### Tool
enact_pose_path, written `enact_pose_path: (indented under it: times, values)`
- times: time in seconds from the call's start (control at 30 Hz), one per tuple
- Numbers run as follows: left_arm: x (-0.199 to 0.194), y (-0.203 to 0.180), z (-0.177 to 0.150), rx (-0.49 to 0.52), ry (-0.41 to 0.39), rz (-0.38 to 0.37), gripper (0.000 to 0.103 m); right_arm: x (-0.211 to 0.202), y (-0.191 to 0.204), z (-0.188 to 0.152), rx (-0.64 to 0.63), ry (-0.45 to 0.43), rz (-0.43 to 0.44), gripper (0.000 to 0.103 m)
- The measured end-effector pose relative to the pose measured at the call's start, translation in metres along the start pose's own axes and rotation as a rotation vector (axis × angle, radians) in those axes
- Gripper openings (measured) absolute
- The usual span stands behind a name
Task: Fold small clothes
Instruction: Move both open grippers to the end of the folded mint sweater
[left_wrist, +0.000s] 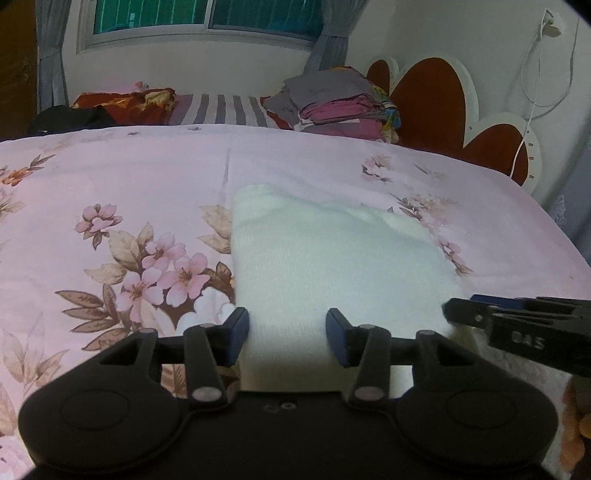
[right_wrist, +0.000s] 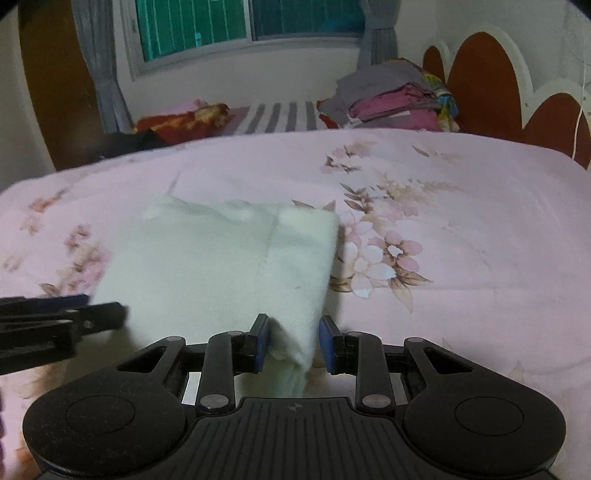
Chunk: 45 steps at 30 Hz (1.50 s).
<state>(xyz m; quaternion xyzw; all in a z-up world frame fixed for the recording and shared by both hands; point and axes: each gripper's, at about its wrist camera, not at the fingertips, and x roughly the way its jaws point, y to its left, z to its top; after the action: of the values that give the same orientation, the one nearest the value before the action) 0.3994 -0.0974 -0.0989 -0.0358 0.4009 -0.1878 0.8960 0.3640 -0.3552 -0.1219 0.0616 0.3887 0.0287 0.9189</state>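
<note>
Risk: near edge of the white garment (left_wrist: 332, 266) could spring back if my right gripper (right_wrist: 291, 343) lets slip; cloth sits between its half-spread jaws, grip unclear. Left gripper (left_wrist: 288, 339) spread, cloth edge between, not pinched. Garment lies folded on the floral bedsheet (left_wrist: 110, 192). Both point steeply downward.

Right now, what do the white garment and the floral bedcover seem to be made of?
White garment: soft knit or fleece, matte, going by its fuzzy, finely ribbed surface. Floral bedcover: smooth woven printed cloth, probably cotton or polyester, with a slight sheen and few wrinkles.
</note>
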Motion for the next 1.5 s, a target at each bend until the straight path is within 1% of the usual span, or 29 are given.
enact_pose_path:
  times: [0.1, 0.23, 0.33, 0.4, 0.57, 0.63, 0.73, 0.83, 0.87, 0.93, 0.97, 1.0, 1.07, 1.13, 1.2, 1.23, 1.27, 1.3, 1.33, 1.37, 1.4, 1.43, 1.47, 1.5]
  values:
    - [-0.004, -0.001, -0.005, -0.002, 0.014, 0.006, 0.049, -0.019, 0.005, -0.006, -0.011, -0.015, 0.022, 0.028]
    - [-0.01, -0.002, -0.01, -0.014, 0.029, 0.003, 0.049, -0.041, 0.014, -0.019, -0.032, -0.02, 0.057, 0.028]
    - [-0.016, -0.006, -0.017, 0.002, 0.033, 0.005, 0.049, -0.052, 0.022, -0.031, -0.055, -0.014, 0.082, 0.028]
    - [-0.021, -0.007, -0.024, 0.008, 0.04, 0.003, 0.049, -0.055, 0.027, -0.041, -0.076, 0.005, 0.093, 0.028]
    - [-0.029, -0.003, -0.047, 0.005, 0.07, 0.0, 0.05, -0.056, 0.029, -0.065, -0.127, 0.058, 0.091, 0.028]
    - [-0.03, -0.003, -0.055, 0.008, 0.084, -0.007, 0.05, -0.056, 0.028, -0.075, -0.151, 0.073, 0.077, 0.028]
    - [-0.03, -0.001, -0.065, -0.023, 0.079, -0.011, 0.05, -0.054, 0.026, -0.086, -0.19, 0.083, 0.054, 0.028]
    - [-0.031, -0.008, -0.065, -0.046, 0.094, -0.02, 0.05, -0.054, 0.02, -0.087, -0.172, 0.085, 0.052, 0.028]
    - [-0.03, -0.011, -0.066, -0.042, 0.097, -0.026, 0.051, -0.055, 0.018, -0.088, -0.174, 0.083, 0.041, 0.028]
    - [-0.027, -0.018, -0.069, -0.008, 0.084, -0.015, 0.052, -0.053, 0.013, -0.089, -0.145, 0.093, 0.053, 0.028]
    - [-0.027, -0.02, -0.07, -0.003, 0.078, -0.012, 0.052, -0.054, 0.011, -0.089, -0.133, 0.095, 0.06, 0.02]
    - [-0.028, -0.021, -0.07, -0.004, 0.078, -0.011, 0.052, -0.055, 0.012, -0.089, -0.131, 0.099, 0.083, 0.009]
    - [-0.028, -0.021, -0.069, 0.001, 0.081, -0.016, 0.052, -0.056, 0.014, -0.089, -0.139, 0.086, 0.068, 0.008]
    - [-0.029, -0.018, -0.066, -0.002, 0.088, -0.028, 0.053, -0.055, 0.005, -0.091, -0.075, 0.089, 0.089, 0.008]
    - [-0.031, -0.014, -0.06, -0.005, 0.089, -0.028, 0.054, -0.058, 0.002, -0.087, -0.058, 0.09, 0.096, 0.009]
    - [-0.033, -0.012, -0.056, -0.009, 0.081, -0.023, 0.055, -0.06, 0.0, -0.083, -0.049, 0.088, 0.102, 0.009]
    - [-0.037, -0.01, -0.052, -0.014, 0.063, -0.019, 0.059, -0.061, -0.002, -0.08, -0.04, 0.092, 0.109, 0.009]
    - [-0.041, -0.009, -0.048, -0.017, 0.043, -0.014, 0.062, -0.062, -0.004, -0.076, -0.026, 0.09, 0.12, 0.011]
    - [-0.044, -0.008, -0.043, -0.016, 0.021, -0.007, 0.067, -0.064, -0.006, -0.071, -0.013, 0.08, 0.124, 0.015]
    - [-0.047, -0.007, -0.038, -0.011, 0.0, 0.001, 0.072, -0.065, -0.008, -0.068, -0.004, 0.068, 0.116, 0.036]
    - [-0.048, -0.006, -0.032, -0.006, -0.016, 0.009, 0.074, -0.065, -0.009, -0.063, 0.003, 0.055, 0.106, 0.071]
    - [-0.048, -0.005, -0.027, -0.005, -0.027, 0.016, 0.075, -0.066, -0.01, -0.06, 0.009, 0.036, 0.101, 0.078]
    - [-0.046, -0.002, -0.021, -0.011, -0.032, 0.022, 0.075, -0.066, -0.011, -0.056, 0.01, 0.014, 0.104, 0.078]
    - [-0.043, 0.001, -0.017, -0.022, -0.034, 0.026, 0.075, -0.064, -0.011, -0.052, 0.009, 0.015, 0.102, 0.078]
